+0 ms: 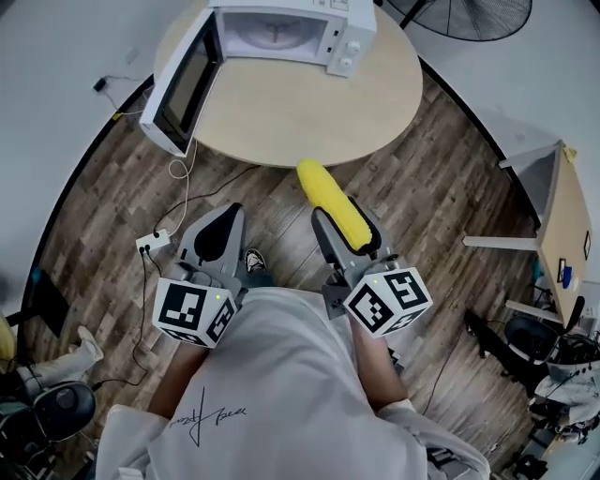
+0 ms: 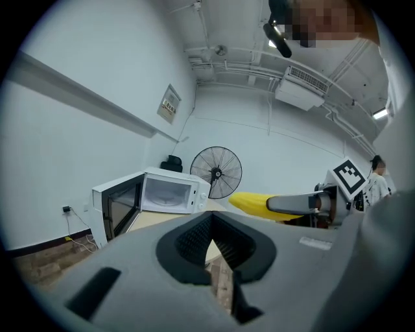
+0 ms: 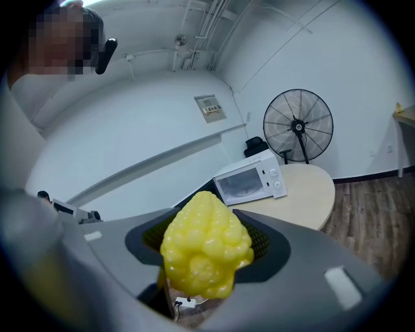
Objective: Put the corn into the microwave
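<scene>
Wood floor (image 1: 441,169) underfoot, right tongs (image 1: 349,228) are clamping the corn (image 1: 330,199), carrying it toward the bench (image 1: 281,117); left tongs (image 1: 222,225) are riding shut, empty. Next: sliding it into the open microwave (image 1: 281,33).

We note a round table (image 1: 309,117) carrying a microwave (image 1: 281,28), door (image 1: 178,89) open. A cable (image 1: 184,183) lies on the plank floor (image 1: 94,225).

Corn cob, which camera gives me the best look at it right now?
The head view: the corn shows along its length, protruding from the right gripper. The right gripper view shows only its tip, end-on; the left gripper view gives a side glimpse, partly behind a jaw.
</scene>
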`<state>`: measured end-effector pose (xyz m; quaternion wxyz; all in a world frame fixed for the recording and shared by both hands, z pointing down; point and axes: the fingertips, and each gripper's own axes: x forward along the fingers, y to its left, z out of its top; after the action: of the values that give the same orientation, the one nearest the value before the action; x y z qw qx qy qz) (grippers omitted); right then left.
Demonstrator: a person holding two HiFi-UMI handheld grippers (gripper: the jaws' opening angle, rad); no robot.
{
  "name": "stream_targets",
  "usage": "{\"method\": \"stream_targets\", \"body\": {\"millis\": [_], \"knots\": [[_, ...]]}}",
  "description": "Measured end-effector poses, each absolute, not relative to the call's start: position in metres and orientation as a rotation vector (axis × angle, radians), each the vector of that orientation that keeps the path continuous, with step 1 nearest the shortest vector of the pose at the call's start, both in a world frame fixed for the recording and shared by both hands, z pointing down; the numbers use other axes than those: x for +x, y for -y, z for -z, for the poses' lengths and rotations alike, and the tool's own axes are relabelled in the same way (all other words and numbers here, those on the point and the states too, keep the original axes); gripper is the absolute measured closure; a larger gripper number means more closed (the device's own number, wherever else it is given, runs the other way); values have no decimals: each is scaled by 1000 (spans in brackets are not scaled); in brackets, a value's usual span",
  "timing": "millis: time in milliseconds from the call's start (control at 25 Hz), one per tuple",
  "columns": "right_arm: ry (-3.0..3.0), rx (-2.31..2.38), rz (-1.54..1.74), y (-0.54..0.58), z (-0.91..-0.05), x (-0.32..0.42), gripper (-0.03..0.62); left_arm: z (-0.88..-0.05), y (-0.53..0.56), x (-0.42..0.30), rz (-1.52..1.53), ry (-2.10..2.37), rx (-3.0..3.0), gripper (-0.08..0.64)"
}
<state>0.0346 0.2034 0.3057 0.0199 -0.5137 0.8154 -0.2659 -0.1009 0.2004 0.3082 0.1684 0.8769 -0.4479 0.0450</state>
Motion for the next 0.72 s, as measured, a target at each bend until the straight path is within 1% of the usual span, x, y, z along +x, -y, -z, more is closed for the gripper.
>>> {"method": "stream_targets", "body": {"millis": [280, 480, 720], "knots": [[-2543, -1626, 804, -176, -305, 9, 330, -311, -168, -131, -122, 1257, 2502, 571], [-2560, -1641, 790, -164, -305, 5, 330, -312, -154, -149, -83, 1315, 2456, 570], [-2579, -1638, 788, -143, -306, 6, 330, -314, -139, -150, -75, 1325, 2436, 570]]}}
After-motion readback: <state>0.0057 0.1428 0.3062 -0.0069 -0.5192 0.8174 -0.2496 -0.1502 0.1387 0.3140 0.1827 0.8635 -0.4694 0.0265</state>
